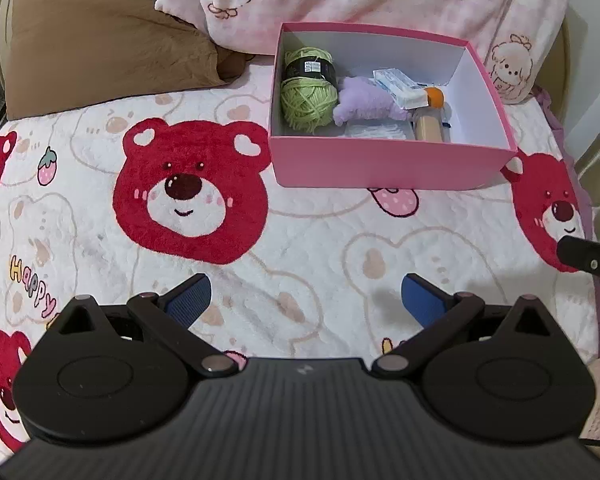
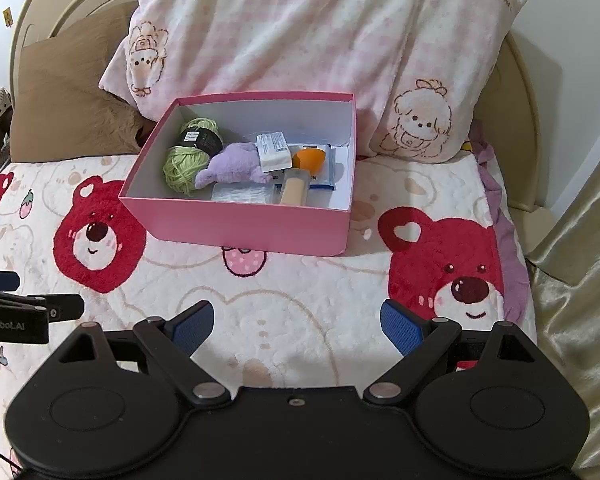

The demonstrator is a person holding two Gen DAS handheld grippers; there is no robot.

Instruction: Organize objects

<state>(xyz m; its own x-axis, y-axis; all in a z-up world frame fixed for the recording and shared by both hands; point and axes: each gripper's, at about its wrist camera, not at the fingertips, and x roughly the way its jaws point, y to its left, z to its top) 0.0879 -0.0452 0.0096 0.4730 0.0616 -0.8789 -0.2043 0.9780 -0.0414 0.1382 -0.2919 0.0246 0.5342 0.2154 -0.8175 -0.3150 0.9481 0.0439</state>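
A brown pillow (image 1: pixel 100 40) is seen at the far left, against the headboard, with a pink-and-white cartoon pillow (image 2: pixel 320 32) propped beside it. The left gripper (image 1: pixel 306 300) is held above the bear-print blanket (image 1: pixel 300 240), its jaws spread wide with nothing between the blue pads. A pink box (image 1: pixel 384 164) with a white interior is set on the blanket in front of the cartoon pillow, open at the top. Inside, from left to right, are found a green yarn ball (image 1: pixel 306 92) with a dark label band, a purple plush toy (image 1: pixel 366 104), a white packet (image 1: pixel 400 88), an orange ball (image 1: pixel 436 97) and a beige cylinder (image 1: pixel 428 126); a clear wrapped pack (image 2: pixel 242 193) lies along the near wall. The right gripper (image 2: pixel 296 326) is likewise held over the blanket, jaws spread and empty. A gold curtain (image 2: pixel 580 280) hangs at the far right.
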